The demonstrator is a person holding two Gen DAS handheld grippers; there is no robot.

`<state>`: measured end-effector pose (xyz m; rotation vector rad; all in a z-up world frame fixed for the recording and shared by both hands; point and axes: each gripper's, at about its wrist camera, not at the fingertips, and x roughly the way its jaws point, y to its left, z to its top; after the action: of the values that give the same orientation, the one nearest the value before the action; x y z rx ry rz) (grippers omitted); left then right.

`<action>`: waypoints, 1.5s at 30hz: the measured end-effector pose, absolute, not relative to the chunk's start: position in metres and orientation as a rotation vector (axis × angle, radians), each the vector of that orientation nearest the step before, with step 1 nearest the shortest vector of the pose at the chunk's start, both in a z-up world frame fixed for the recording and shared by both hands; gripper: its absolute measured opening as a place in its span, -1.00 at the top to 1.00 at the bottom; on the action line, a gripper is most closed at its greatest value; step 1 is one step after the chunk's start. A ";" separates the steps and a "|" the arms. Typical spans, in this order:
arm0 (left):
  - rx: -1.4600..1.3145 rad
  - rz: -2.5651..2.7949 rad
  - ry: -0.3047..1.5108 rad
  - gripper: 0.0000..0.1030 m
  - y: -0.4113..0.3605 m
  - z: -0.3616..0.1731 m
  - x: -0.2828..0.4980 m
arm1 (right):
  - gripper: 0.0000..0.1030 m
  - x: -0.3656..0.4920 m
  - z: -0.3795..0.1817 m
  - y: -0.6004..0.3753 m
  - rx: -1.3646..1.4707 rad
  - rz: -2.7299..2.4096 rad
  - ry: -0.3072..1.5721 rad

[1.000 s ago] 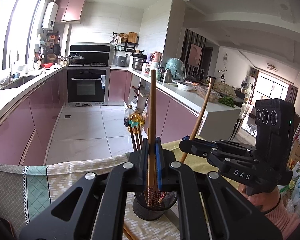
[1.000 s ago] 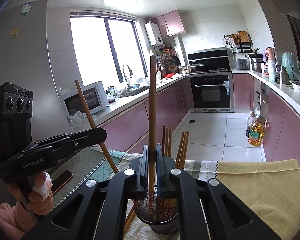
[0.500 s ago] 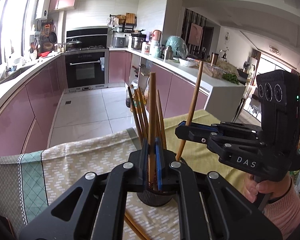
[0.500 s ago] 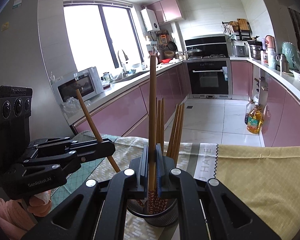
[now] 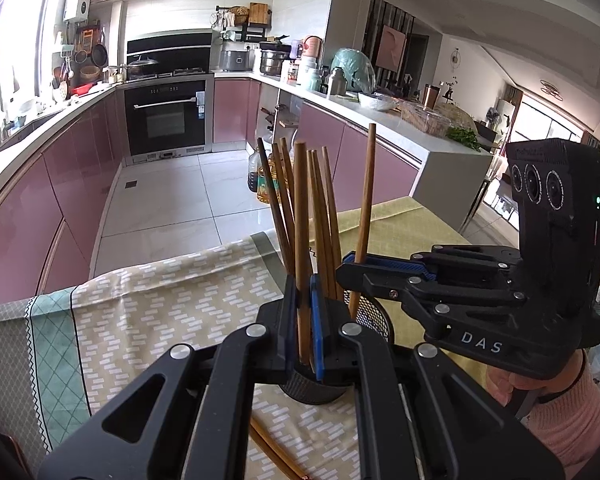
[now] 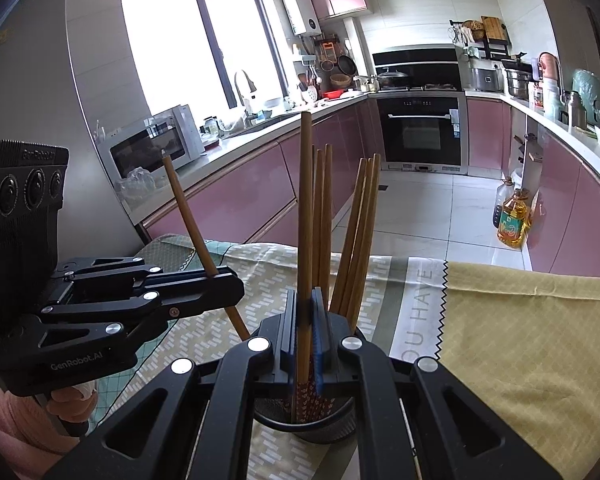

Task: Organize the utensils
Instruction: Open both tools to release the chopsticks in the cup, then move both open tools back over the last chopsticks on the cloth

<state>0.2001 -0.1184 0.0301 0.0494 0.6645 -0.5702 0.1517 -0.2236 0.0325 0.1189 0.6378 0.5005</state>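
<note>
Working over a table spread with a patterned cloth and, to its right, a yellow cloth. Noted near where the two meet a black mesh holder, upright, already carrying a fan of chopsticks stood on end. Found the left gripper clamped fully down on one brown chopstick, held about upright, with the lower end passing into the holder's mouth. Found the right gripper likewise pinched tight on a second chopstick, leaning slightly, lower end dropping inside the rim. Cannot tell how deep either tip sits, since both are hidden behind the tools. Spotted loose chopsticks lying flat on the patterned cloth just in front of the holder, partly under the left gripper. Judged as the insertion step: both sticks at the cup, neither let go. Next, by estimate: sink each stick until the tip is well below the rim, then part the jaws and lift straight up so as not to drag the neighbours out. Worth staggering the two releases, given how closely both tools crowd above the holder. After that, presumably back for the loose ones on the cloth.
</note>
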 end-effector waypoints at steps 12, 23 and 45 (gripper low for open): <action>0.036 -0.548 0.732 0.85 -0.123 0.012 0.222 | 0.85 0.163 0.024 -0.229 0.182 0.490 0.660; 0.044 -0.485 0.611 0.20 -0.100 0.018 0.188 | 0.53 0.131 0.034 -0.225 0.153 0.548 0.601; 0.087 -0.240 0.642 -0.88 -0.030 -0.040 0.122 | 0.03 0.081 -0.053 -0.163 0.043 0.600 0.838</action>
<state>0.1223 -0.0302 -0.0402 0.0867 0.6421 -0.2399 0.0808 -0.1633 -0.0528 0.0430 0.8376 0.6004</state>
